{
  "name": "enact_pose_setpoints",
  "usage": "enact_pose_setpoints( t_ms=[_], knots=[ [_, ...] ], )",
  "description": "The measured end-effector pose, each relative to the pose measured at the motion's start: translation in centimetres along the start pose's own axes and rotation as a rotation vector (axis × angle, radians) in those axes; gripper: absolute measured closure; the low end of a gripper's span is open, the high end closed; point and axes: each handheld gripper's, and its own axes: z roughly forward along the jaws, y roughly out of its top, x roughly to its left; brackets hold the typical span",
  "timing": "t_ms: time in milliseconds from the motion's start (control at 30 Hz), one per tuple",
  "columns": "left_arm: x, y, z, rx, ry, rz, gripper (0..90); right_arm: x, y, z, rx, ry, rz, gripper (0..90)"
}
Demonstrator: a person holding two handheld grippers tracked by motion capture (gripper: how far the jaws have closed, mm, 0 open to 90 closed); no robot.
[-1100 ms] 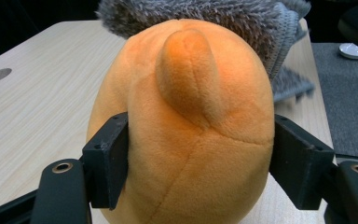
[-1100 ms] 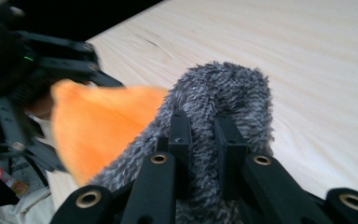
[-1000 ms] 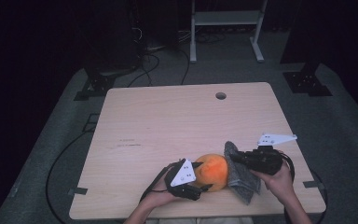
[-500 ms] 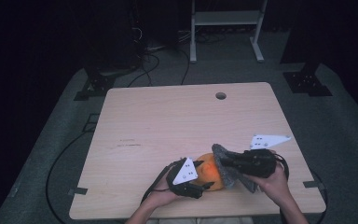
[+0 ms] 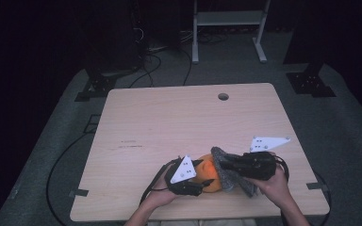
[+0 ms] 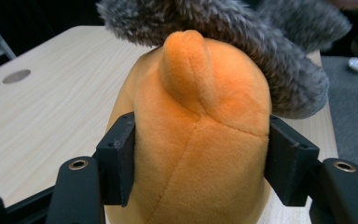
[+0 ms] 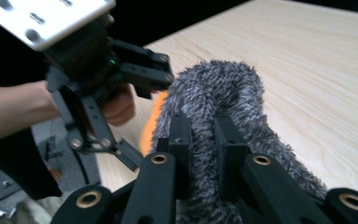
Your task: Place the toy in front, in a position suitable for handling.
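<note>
Left gripper [image 6: 200, 158]: orange plush toy [image 6: 196, 130] clamped, jaws just closing on it.
Right gripper [image 7: 204, 140]: grey furry cloth [image 7: 223, 98] pinched tight, draped over toy.

1 orange plush toy [image 5: 208, 172], 1 grey furry cloth [image 5: 226, 170], 2 tools, left tool [image 5: 206, 181], right tool [image 5: 223, 163], 1 table [image 5: 179, 122]

Orange plush toy [image 6: 200, 140], grey fuzzy cover [image 7: 214, 98] (prob. mottled), pale wood table [image 5: 169, 122]

High view looks down on the whole counter [image 5: 169, 122]; both gripper views sit close, level, sharing the orange plush [image 6: 196, 140].
</note>
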Motion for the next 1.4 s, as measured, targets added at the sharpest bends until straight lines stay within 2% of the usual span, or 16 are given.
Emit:
enact_pose_setpoints(
  t_ms=[133, 267, 333, 433, 500, 567, 667, 733, 867, 933, 1000, 1100, 1167, 1267, 1333, 1400],
  knots=[
    [0.6, -0.7, 0.4, -0.031, -0.031, -0.089, 23.0, -2.1, -1.5, -0.2, 0.02, -0.069, 0.069, 78.7],
    [0.4, -0.8, 1.0, -0.021, -0.023, -0.087, 20.1, -2.0, -1.3, -0.6, 0.006, -0.061, 0.086, 78.9],
    [0.2, -0.7, 1.0, -0.02, 0.001, -0.054, 26.3, -1.3, -0.7, -0.7, -0.029, -0.004, 0.079, 79.0],
    [-1.0, 0.1, 0.9, -0.02, 0.033, 0.044, 33.6, 0.8, 0.6, -0.5, -0.058, 0.062, 0.014, 78.9],
    [-1.2, 0.4, 0.7, -0.022, 0.03, 0.058, 35.5, 1.6, 1.1, -0.2, -0.039, 0.035, -0.028, 78.7],
    [-1.0, 0.3, 0.3, -0.02, 0.031, 0.058, 36.0, 0.8, 0.8, 0.0, -0.036, 0.006, -0.012, 78.8],
    [-0.7, -0.1, 0.2, -0.011, -0.007, 0.043, 34.0, -1.2, -0.6, 0.0, -0.009, -0.013, 0.055, 78.8],
    [-0.4, -0.1, 0.3, -0.011, -0.051, 0.027, 26.1, -2.5, -1.5, -0.1, 0.003, 0.014, 0.113, 78.8],
    [0.8, -0.4, 0.4, 0.016, -0.088, -0.057, 12.4, -2.7, -1.7, -0.5, 0.013, 0.012, 0.105, 78.9],
    [1.1, -0.9, 0.5, 0.02, -0.105, -0.082, 12.5, -2.5, -1.5, -0.5, 0.018, 0.02, 0.093, 78.9],
    [0.7, -1.0, 0.7, 0.025, -0.105, -0.047, 18.0, -2.1, -1.2, -0.5, 0.013, 0.05, 0.077, 78.9],
    [-0.4, -0.7, 0.6, 0.04, -0.094, 0.074, 28.3, -0.9, -0.3, -0.5, -0.012, 0.117, 0.031, 78.7],
    [-0.8, -0.6, 0.5, 0.057, -0.08, 0.135, 30.9, -0.5, -0.1, -0.1, 0.003, 0.115, 0.013, 78.4],
    [-0.7, -0.7, 0.4, 0.04, -0.057, 0.118, 34.7, -1.4, -0.8, 0.3, 0.006, 0.077, 0.052, 78.2],
    [-0.4, -0.7, 0.4, 0.015, -0.049, 0.079, 36.3, -2.5, -1.4, 0.1, -0.001, 0.056, 0.092, 78.2],
    [-0.3, -0.5, 0.4, 0.001, -0.03, 0.042, 36.4, -3.3, -1.9, -0.4, 0.011, 0.002, 0.119, 78.3]
  ],
)
